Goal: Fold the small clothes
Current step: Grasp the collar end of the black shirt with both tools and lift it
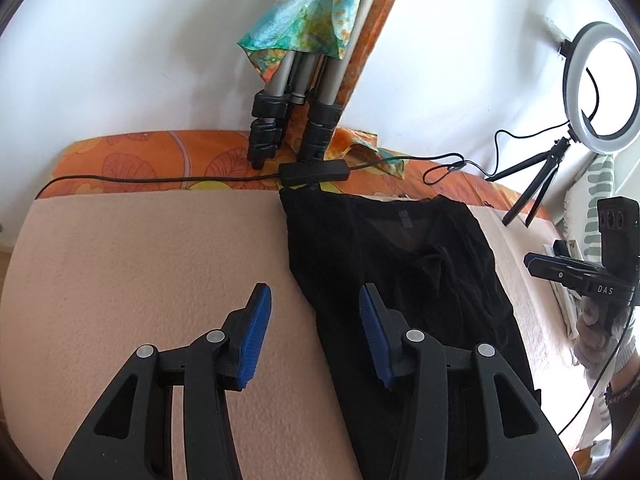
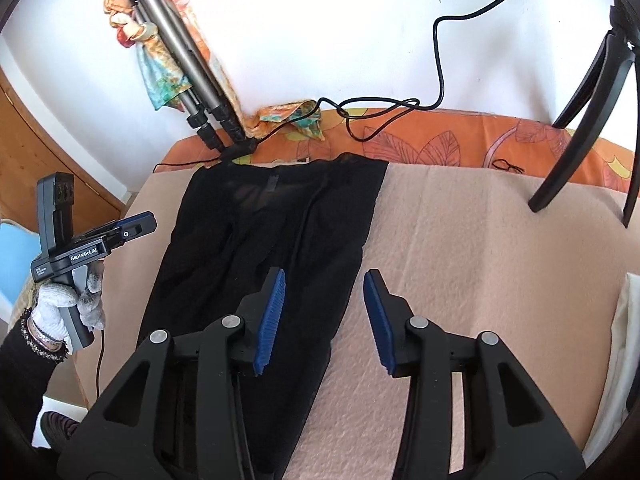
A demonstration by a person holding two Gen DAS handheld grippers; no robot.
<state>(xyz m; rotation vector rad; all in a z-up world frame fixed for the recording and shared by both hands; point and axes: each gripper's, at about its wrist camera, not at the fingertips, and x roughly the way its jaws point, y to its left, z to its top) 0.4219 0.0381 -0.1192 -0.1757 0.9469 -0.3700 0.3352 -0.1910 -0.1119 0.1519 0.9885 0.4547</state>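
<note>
A black sheer garment (image 1: 400,260) (image 2: 260,232) lies flat as a long strip on the pink blanket (image 1: 140,260) (image 2: 480,240), its waistband toward the wall. My left gripper (image 1: 314,300) stands open over the garment's left edge, with no cloth between its blue pads (image 1: 256,332). My right gripper (image 2: 325,284) is open over the garment's right edge, and its pads (image 2: 272,320) also hold nothing. Each gripper shows in the other's view, held by a gloved hand: the right gripper (image 1: 540,264), the left gripper (image 2: 132,228).
A folded tripod (image 1: 296,120) draped with a colourful scarf (image 1: 308,20) leans on the wall behind the garment. A black cable with a control box (image 1: 314,172) runs along the orange floral sheet (image 1: 140,152). A ring light (image 1: 600,88) on a small stand (image 2: 580,120) stands at the back right.
</note>
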